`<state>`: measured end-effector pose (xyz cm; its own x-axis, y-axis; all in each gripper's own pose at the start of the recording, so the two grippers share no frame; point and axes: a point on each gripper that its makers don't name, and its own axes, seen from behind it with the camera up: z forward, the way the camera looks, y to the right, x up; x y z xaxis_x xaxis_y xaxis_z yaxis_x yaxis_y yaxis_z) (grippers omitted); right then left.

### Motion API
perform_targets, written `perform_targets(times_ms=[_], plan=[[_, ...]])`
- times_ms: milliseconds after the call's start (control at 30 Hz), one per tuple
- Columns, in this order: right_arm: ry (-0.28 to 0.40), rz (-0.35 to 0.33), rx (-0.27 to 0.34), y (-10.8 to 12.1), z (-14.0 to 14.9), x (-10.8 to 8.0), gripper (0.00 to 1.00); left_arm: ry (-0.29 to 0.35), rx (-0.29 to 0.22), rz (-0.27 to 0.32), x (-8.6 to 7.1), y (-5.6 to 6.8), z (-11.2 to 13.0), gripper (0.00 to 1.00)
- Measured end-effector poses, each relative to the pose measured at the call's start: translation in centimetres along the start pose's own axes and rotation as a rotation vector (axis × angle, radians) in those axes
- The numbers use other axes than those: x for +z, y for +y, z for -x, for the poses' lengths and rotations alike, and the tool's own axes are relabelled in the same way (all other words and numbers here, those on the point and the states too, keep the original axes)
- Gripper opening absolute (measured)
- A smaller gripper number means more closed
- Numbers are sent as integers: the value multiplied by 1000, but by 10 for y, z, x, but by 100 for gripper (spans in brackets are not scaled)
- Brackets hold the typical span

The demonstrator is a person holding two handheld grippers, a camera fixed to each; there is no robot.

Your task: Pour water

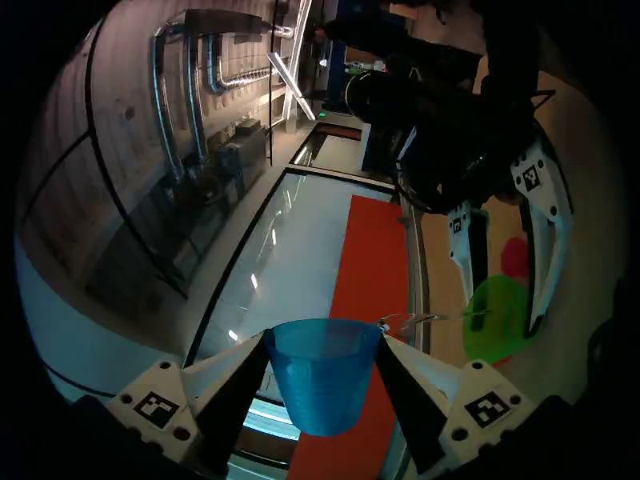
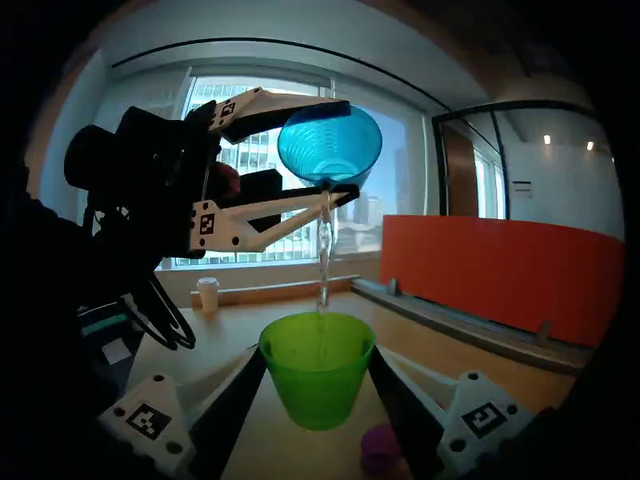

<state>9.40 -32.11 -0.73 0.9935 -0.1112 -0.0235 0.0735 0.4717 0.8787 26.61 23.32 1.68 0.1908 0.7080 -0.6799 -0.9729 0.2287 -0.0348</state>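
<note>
The green cup (image 2: 318, 376) is translucent lime. Above it, the blue cup (image 2: 330, 148) is translucent turquoise. The left gripper (image 1: 322, 346) and the right gripper (image 2: 318, 356) are white with black-and-white square markers. Behind the green cup is an orange-red panel (image 2: 504, 268), and under it a pale tan table (image 2: 448, 360).

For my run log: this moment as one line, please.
left gripper: shut on blue cup, tilted | water stream: into green cup | right gripper: shut on green cup

I count three cups: one blue cup (image 2: 330, 144) straight above one green cup (image 2: 318, 384), and one white paper cup (image 2: 208, 293) beyond the green cup, to its left. One stream of water (image 2: 323, 248) drops into the green cup, and one purple object (image 2: 381, 448) sits just beside it.
</note>
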Motion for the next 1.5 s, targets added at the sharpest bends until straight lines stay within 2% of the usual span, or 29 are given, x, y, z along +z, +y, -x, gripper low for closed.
perform_targets(times_ms=[667,967,1500], plan=[[1,-3,-6,-2,-3,2,90,-2,63,-9,-1,-8,-3,88],[2,-2,-8,-2,-3,2,90,-7,102,-10,1,-5,-3,88],[5,-1,-5,-2,-3,2,90,-5,180,-8,5,-8,-4,89]])
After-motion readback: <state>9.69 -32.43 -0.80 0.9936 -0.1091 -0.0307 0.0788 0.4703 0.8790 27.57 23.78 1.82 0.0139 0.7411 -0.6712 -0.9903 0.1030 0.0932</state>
